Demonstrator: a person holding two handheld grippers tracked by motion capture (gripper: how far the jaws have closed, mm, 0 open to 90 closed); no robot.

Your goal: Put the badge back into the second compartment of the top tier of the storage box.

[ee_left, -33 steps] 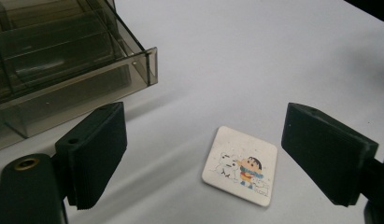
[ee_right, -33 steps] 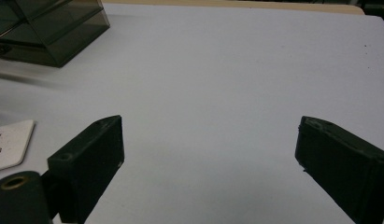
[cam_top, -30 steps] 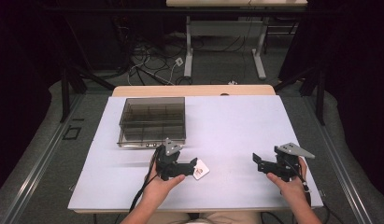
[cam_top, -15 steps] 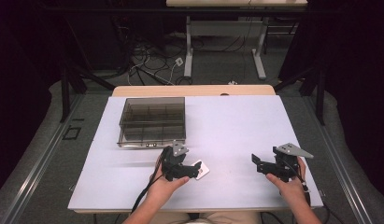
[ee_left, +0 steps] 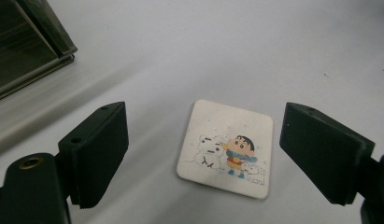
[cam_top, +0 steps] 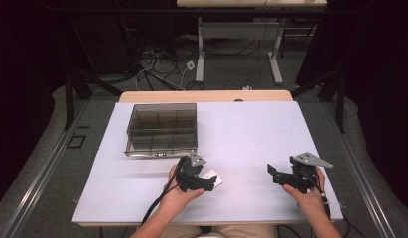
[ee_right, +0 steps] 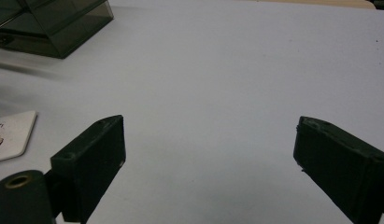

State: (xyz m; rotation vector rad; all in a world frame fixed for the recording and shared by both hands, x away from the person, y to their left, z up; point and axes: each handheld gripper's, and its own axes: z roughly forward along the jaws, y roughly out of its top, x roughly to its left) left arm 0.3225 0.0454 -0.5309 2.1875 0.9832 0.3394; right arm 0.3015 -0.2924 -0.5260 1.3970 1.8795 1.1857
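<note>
From the high view, a white table (cam_top: pixel 251 134) carries a smoky clear box (cam_top: pixel 162 130) at its far left, with compartments inside. Near of the box, the left gripper (cam_top: pixel 207 182) sits low over a small white card (cam_top: pixel 215 177), which lies flat near the table's near edge; the gripper body hides part of the card. Well apart at the right, the right gripper (cam_top: pixel 272 173) points left over bare table.

In the left gripper view, the card (ee_left: pixel 226 148), printed with a cartoon child and a snowman, lies between the spread jaws, which touch nothing, as far as I can tell. The box's corner (ee_left: pixel 28 44) is at far left.

In the right gripper view, the jaws, which have just been closing, stand apart with nothing between them. The card's edge (ee_right: pixel 12 133) shows at left, the box (ee_right: pixel 59 23) beyond it.
</note>
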